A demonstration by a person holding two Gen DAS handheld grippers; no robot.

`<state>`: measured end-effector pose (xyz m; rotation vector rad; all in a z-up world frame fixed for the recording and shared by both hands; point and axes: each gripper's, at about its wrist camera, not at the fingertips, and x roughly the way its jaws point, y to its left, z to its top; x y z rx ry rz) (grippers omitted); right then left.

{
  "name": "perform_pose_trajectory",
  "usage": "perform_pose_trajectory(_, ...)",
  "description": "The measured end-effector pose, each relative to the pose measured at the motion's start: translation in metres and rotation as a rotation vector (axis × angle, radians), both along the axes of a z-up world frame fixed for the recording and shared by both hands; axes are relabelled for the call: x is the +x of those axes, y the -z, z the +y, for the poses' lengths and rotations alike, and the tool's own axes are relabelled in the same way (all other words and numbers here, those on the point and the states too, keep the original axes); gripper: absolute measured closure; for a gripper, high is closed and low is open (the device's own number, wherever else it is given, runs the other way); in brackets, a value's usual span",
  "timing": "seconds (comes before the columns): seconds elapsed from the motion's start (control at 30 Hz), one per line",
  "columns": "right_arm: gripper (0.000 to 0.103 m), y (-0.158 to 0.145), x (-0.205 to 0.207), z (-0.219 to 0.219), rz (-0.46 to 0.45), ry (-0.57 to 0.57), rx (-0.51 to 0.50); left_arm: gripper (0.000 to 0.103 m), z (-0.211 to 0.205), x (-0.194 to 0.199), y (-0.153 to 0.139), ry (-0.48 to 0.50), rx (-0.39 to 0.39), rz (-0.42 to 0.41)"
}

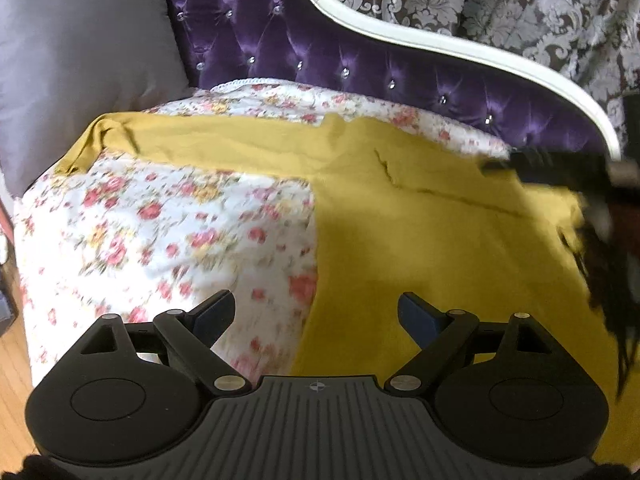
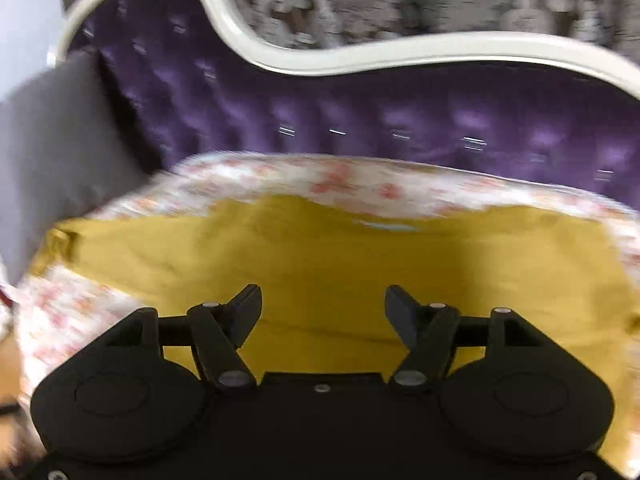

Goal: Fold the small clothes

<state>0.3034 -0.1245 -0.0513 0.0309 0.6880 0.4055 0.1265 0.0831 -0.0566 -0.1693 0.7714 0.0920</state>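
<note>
Left jaws: I see my left gripper point(image 1: 316, 312) spread wide, both blue-padded fingers point(image 1: 416, 318) clear of everything; nothing sits between them. They hang above the seam where the garment's straight edge meets the bedspread.

Right jaws: my right gripper point(image 2: 323, 312) is released too, its black fingers point(image 2: 402, 316) apart with only cloth showing in the gap, and I cannot see them pressing on it. In the left wrist view it appears as a blurred black shape point(image 1: 552, 166) over the garment's far right part.

Task garment: one mustard-yellow knit garment point(image 2: 320, 264) lies spread flat on the bed, a long sleeve point(image 1: 168, 140) reaching toward the left, bunched at its cuff. A dark crease line point(image 1: 420, 188) crosses the body. The weave looks soft and matte.

Bed cover: one white cotton bedspread printed with pink and yellow roses point(image 1: 160, 232), slightly rumpled, with a lacy trim at its far edge.

Headboard: one purple tufted satin headboard with crystal buttons point(image 1: 304, 40), framed by a curved cream-white moulding point(image 1: 400, 32).

Pillow: one plain grey pillow point(image 1: 76, 52), smooth, propped at the left against the headboard.

Wall: brown wallpaper with a pale damask pattern point(image 1: 520, 4).

Floor: a strip of light wooden floor point(image 1: 12, 380) at the lower left.

Dark strands: something black and stringy point(image 1: 608, 272) hangs at the right edge; I cannot tell what it is.
</note>
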Motion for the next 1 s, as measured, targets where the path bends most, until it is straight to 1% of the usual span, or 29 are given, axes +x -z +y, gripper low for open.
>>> perform_pose_trajectory(0.07,0.029,0.008,-0.004,-0.014,0.0,0.049,-0.059,0.014,-0.002,0.013,-0.004,0.01,0.006,-0.003)
perform_pose_trajectory(0.13,0.025,0.02,-0.008,-0.026,0.013,0.098,-0.112,0.014,-0.007,0.025,-0.007,0.012,0.031,-0.007)
perform_pose_trajectory(0.2,0.022,0.031,-0.01,-0.038,0.038,0.137,-0.124,0.014,-0.013,0.036,-0.009,0.007,0.051,-0.013)
perform_pose_trajectory(0.23,0.021,0.035,-0.012,-0.043,0.045,0.154,-0.122,0.014,-0.015,0.041,-0.01,0.008,0.049,-0.012)
perform_pose_trajectory(0.3,0.015,0.043,-0.014,-0.051,0.054,0.188,-0.13,0.014,-0.019,0.052,-0.01,0.011,0.036,-0.004)
perform_pose_trajectory(0.37,0.012,0.048,-0.015,-0.054,0.049,0.212,-0.149,0.014,-0.025,0.059,-0.01,0.006,0.031,-0.007)
perform_pose_trajectory(0.43,0.01,0.048,-0.018,-0.058,0.042,0.216,-0.139,0.014,-0.033,0.068,-0.009,0.018,0.043,-0.006)
perform_pose_trajectory(0.5,0.003,0.049,-0.018,-0.059,0.04,0.216,-0.131,0.018,-0.04,0.078,-0.007,0.056,0.053,-0.01)
perform_pose_trajectory(0.53,0.003,0.05,-0.018,-0.06,0.039,0.218,-0.131,0.021,-0.043,0.083,-0.006,0.07,0.057,-0.01)
perform_pose_trajectory(0.6,0.001,0.055,-0.019,-0.061,0.039,0.215,-0.13,0.021,-0.048,0.093,-0.002,0.088,0.058,-0.007)
perform_pose_trajectory(0.83,0.001,0.057,-0.022,-0.062,0.022,0.21,-0.116,0.021,-0.051,0.131,0.013,0.079,-0.001,0.004)
perform_pose_trajectory(1.0,0.001,0.058,-0.023,-0.061,0.016,0.209,-0.116,0.021,-0.055,0.156,0.026,0.075,-0.02,0.027)
